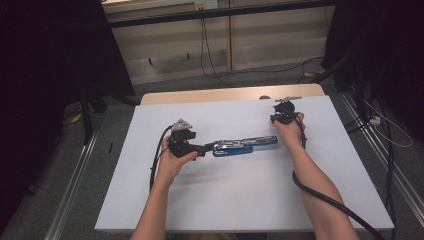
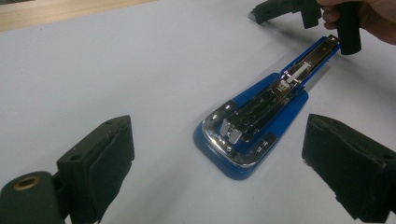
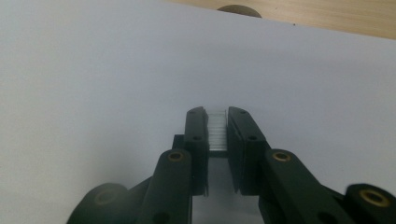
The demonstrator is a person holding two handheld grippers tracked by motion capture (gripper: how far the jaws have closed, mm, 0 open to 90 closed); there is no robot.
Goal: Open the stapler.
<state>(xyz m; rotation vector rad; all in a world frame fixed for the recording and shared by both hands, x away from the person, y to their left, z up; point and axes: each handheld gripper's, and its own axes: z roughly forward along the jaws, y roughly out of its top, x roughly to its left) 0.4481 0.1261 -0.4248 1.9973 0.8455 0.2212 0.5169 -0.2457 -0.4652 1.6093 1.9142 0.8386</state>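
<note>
A blue stapler (image 1: 245,145) lies flat on the white table (image 1: 240,200), swung fully open so that its chromed inner rails face up; it sits near the middle of the table, running left to right between the two hands. In the left gripper view its broad rounded base (image 2: 233,158) lies nearest the camera and the narrow arm stretches away towards the far right. The left gripper (image 1: 200,148) is at the stapler's left end, its jaws spread wide apart with nothing between them; in its own view the two black pads (image 2: 114,158) stand either side of the stapler's base without touching it. The right gripper (image 1: 282,111) is held at the far right of the table, just beyond the stapler's right end. Its jaws are drawn close together and clamped on a short silvery strip of staples (image 3: 217,130), which stands upright between the pads.
</note>
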